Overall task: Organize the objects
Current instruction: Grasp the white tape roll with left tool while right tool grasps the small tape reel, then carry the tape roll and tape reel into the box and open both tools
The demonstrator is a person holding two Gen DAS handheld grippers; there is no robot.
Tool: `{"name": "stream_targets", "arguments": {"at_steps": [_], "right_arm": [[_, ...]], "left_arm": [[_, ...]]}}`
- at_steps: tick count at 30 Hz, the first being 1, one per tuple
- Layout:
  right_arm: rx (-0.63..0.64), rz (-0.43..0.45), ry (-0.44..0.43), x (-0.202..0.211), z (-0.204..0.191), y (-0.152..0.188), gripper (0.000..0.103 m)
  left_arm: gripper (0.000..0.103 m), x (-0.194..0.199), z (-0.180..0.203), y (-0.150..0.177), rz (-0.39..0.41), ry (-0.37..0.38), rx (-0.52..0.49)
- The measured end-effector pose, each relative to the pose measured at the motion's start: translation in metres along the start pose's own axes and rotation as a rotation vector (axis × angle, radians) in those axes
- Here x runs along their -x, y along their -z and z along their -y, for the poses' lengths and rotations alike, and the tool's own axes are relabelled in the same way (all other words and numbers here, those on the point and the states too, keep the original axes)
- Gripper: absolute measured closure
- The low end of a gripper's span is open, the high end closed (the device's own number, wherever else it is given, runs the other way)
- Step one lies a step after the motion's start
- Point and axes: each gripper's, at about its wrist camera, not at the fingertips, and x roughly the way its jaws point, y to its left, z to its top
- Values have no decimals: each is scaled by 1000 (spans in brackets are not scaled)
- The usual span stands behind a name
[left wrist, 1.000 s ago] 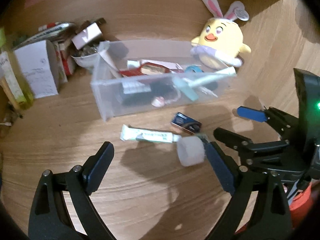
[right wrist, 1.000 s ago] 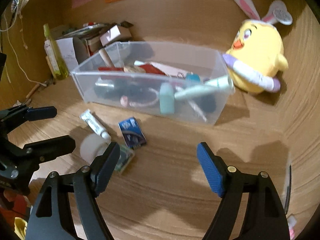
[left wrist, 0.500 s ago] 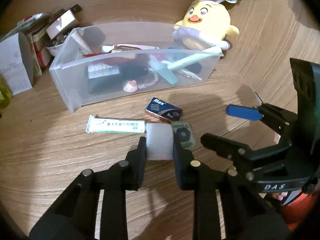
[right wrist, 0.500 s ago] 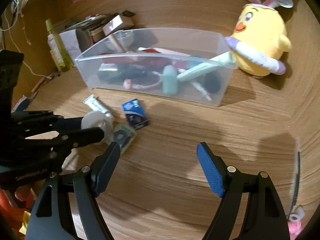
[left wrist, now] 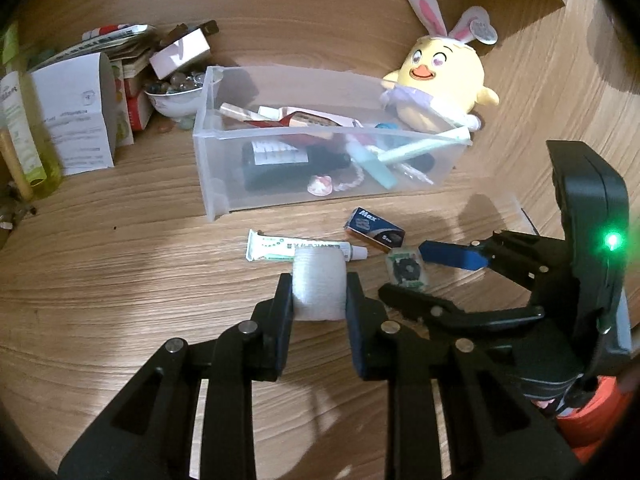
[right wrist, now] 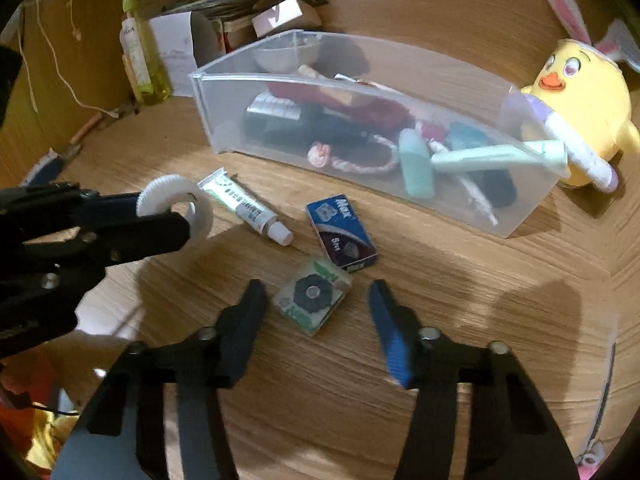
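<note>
- Left gripper (left wrist: 319,300): jaws closed on a white tape roll (left wrist: 319,284), one pad on each flat side; roll raised off the desk (left wrist: 120,280), in front of the clear plastic bin (left wrist: 224,168). The right wrist view shows the same roll (right wrist: 176,204) end-on, with a ribbed rim and an open core.
- Right gripper (right wrist: 316,320): jaws open and gripping nothing, spread to either side of a small clear packet with a dark round disc (right wrist: 314,300); packet flat on the desk, in front of the bin.
- Blue "Max" box (right wrist: 341,232): flat on the desk, between the packet and the bin's front wall, touching or just beside the packet.
- White ointment tube with green print (right wrist: 244,208): flat on the desk in front of the bin, cap towards the blue box, just beside the held roll.
- Clear plastic bin: upright on the desk, holding a black item with a silver label (left wrist: 280,160), a red packet, pale green tubes (left wrist: 420,148) and a pink-and-white cord.
- Yellow chick plush with rabbit ears (left wrist: 440,80): against the bin's far right corner.
- White bowl of glass pebbles (left wrist: 172,92), white paper carton (left wrist: 76,112), yellow-green bottle (right wrist: 140,52): clustered left of the bin.
</note>
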Motion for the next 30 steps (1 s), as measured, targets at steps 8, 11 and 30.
{"name": "stream_targets", "arguments": {"at_steps": [8,11,30], "right_arm": [[-53,30,-18,11,15,5,81],[-69,63,-10,23,21,5,81],[-137,267,-39,80,52,-31,81]], "left_arm": [[79,4,5,-2,25,-1,-8],[79,7,8,-4,39,-4,-14],[79,29,19,-48,176,-10,-13]]}}
